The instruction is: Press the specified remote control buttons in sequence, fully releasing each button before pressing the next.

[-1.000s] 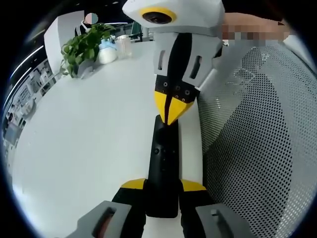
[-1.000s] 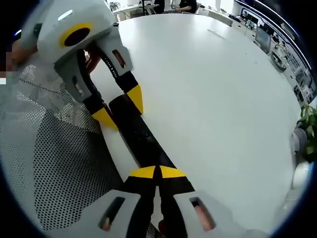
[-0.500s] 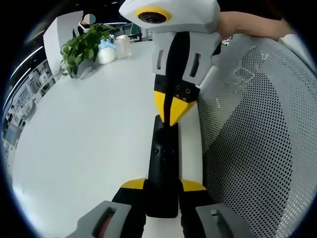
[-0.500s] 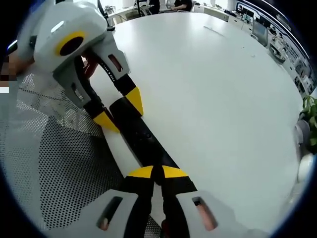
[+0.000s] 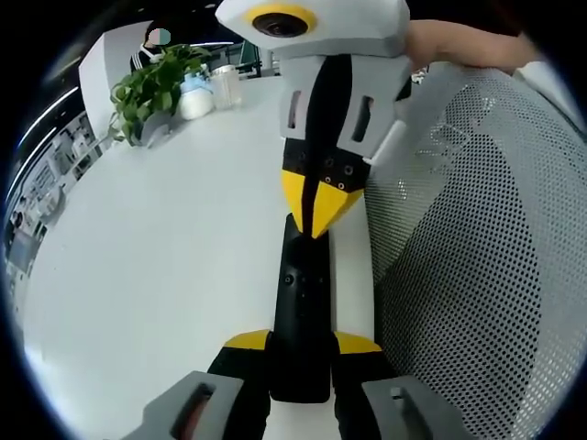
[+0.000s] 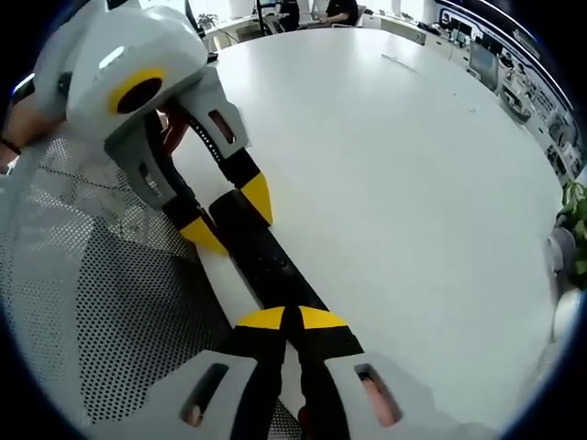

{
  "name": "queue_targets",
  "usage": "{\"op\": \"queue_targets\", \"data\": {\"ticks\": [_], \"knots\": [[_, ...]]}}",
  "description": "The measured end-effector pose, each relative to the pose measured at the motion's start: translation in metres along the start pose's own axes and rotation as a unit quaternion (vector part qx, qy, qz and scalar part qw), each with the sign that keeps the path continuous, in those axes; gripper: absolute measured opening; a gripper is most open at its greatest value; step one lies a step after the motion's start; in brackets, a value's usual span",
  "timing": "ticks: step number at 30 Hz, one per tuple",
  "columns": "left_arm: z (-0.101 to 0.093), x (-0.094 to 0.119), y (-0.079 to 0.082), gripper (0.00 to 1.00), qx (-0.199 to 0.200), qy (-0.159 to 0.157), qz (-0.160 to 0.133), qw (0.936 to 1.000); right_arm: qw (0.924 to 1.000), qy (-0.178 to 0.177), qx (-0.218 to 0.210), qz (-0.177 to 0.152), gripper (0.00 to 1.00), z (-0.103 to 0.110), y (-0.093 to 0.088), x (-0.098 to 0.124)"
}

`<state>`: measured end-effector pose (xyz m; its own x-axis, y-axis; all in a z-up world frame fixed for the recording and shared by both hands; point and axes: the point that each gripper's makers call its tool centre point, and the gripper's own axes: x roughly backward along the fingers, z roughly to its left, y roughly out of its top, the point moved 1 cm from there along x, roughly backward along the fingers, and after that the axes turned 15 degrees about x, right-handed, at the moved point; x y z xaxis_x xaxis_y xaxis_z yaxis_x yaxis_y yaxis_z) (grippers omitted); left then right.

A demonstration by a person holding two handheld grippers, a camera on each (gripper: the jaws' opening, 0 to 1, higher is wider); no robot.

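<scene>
A black remote [image 5: 299,298] lies lengthwise over the white table [image 5: 165,247]. My left gripper [image 5: 303,342] is shut on its near end, one yellow tip on each side. My right gripper [image 5: 316,209] comes in from the top, shut, its joined yellow tips resting on the remote's far end. In the right gripper view the right gripper [image 6: 292,319] has its tips together over the remote [image 6: 261,252]. There the left gripper [image 6: 229,217] clamps the remote's other end, with a person's hand behind it.
A perforated white chair back [image 5: 477,266] rises close on the right of the remote, and shows again as the mesh [image 6: 101,312]. A potted plant [image 5: 151,87] and white containers [image 5: 200,96] stand at the table's far edge. A hand [image 5: 459,41] holds the right gripper.
The right gripper has edged slightly along the remote toward the left gripper, tips still together. The left gripper's hold on the remote is the same.
</scene>
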<state>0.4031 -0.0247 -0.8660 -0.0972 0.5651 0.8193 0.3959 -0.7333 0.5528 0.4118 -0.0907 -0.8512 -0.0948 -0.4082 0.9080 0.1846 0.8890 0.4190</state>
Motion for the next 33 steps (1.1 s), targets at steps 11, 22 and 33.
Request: {"op": "queue_targets", "data": {"ticks": [11,22,33], "knots": [[-0.0016,-0.0003,0.0002,0.24,-0.002,-0.004,-0.001,1.0000,0.9998,-0.002,0.018,0.013,0.00,-0.0006,-0.0024,-0.0049],[-0.0012,-0.0006,0.0003,0.25,0.001,-0.004,-0.001,1.0000,0.9987,-0.008,0.047,0.013,0.00,-0.0005,-0.0027,-0.0060],[-0.0010,-0.0005,0.0005,0.25,0.003,-0.004,-0.002,1.0000,0.9991,-0.008,0.039,0.014,0.00,-0.0005,-0.0022,-0.0060]]}}
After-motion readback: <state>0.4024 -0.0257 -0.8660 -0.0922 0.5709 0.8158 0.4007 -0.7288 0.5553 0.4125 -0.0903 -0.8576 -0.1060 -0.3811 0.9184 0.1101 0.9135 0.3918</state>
